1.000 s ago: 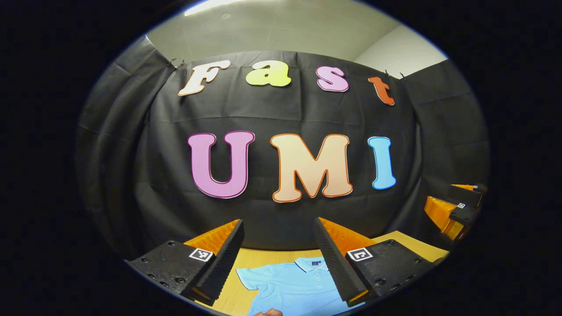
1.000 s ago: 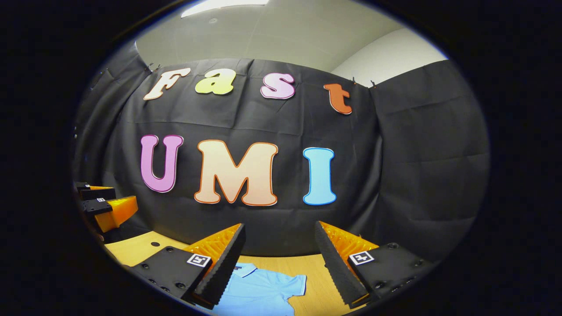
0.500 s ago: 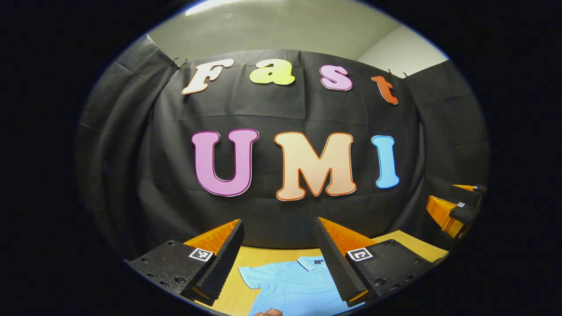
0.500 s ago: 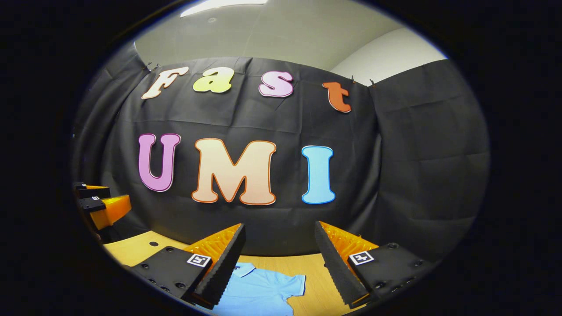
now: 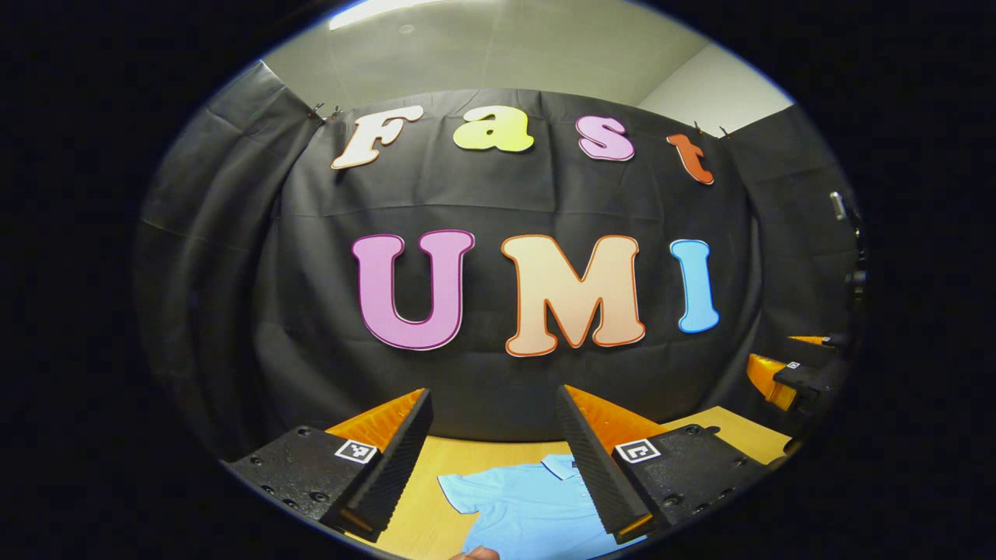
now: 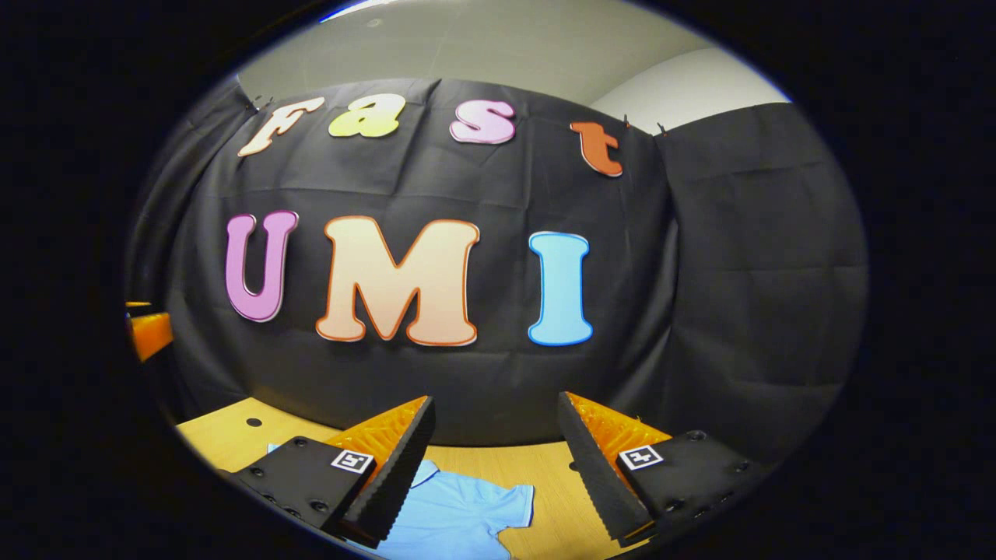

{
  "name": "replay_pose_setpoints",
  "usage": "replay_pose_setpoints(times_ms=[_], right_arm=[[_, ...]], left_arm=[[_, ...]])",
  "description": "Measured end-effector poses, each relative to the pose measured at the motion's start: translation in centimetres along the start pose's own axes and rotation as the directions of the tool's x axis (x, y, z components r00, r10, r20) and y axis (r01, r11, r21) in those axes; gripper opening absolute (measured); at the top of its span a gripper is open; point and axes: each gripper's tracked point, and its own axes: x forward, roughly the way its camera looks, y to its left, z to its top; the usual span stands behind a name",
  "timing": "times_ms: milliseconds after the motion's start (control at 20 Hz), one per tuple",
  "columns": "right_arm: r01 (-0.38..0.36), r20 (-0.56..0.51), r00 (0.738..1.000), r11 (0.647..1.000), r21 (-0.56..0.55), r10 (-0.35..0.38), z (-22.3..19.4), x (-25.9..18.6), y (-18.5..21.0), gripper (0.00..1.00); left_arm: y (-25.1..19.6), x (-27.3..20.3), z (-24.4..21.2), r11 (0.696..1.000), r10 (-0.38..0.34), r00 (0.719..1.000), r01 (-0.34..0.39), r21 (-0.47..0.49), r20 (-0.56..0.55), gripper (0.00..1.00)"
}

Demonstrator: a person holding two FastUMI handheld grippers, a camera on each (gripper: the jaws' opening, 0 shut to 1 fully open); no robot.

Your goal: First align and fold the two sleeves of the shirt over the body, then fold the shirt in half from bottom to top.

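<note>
A light blue polo shirt (image 5: pixel 529 505) lies flat on the wooden table (image 5: pixel 467 453), collar toward the back wall. In the left gripper view my left gripper (image 5: pixel 492 459) hangs open above it, with the shirt's collar and one short sleeve between the fingers. In the right gripper view the shirt (image 6: pixel 459 517) shows its other short sleeve, and my right gripper (image 6: pixel 495 460) is open above it, holding nothing. The right gripper (image 5: pixel 790 377) also shows far right in the left gripper view. The left gripper (image 6: pixel 148 330) appears at the far left edge of the right gripper view.
The black cloth wall stands right behind the table's far edge. A small dark hole (image 6: pixel 254 422) marks the tabletop at the left of the right gripper view. A fingertip (image 5: pixel 475 554) shows at the bottom edge of the left gripper view.
Both views have drifted: the shirt has slid right in the left gripper view, and the wall sits higher in the right gripper view. The other gripper has moved toward each view's edge.
</note>
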Motion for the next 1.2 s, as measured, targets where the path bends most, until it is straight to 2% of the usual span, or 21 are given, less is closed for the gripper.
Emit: replay_pose_setpoints(times_ms=[200, 350, 500, 700, 1200], right_arm=[[0.032, -0.027, 0.999, 0.999, -0.019, -0.033, -2.9, 3.7, -1.5, 0.98], [0.032, -0.11, 0.993, 0.999, -0.026, -0.035, -6.7, 6.7, -1.8, 0.98], [0.034, -0.232, 0.972, 0.999, -0.028, -0.04, -11.9, 9.0, -1.7, 0.99], [0.039, -0.324, 0.944, 0.997, -0.07, -0.059, -17.3, 10.8, -2.0, 0.99], [0.057, -0.51, 0.853, 0.991, -0.122, -0.111, -28.6, 13.7, -3.5, 0.99]], left_arm=[[2.2, -0.1, -0.6, 0.999, 0.041, 0.999, -0.041, 0.002, -0.012, 0.94], [3.5, 0.2, -1.0, 0.998, 0.064, 0.998, -0.064, 0.009, -0.024, 0.94], [4.2, 0.5, -1.6, 0.997, 0.078, 0.996, -0.078, 0.009, -0.035, 0.95], [4.6, 1.2, -2.3, 0.996, 0.085, 0.995, -0.085, 0.016, -0.052, 0.95], [4.2, 3.5, -5.7, 0.998, 0.056, 0.991, -0.059, -0.019, -0.125, 0.95]])
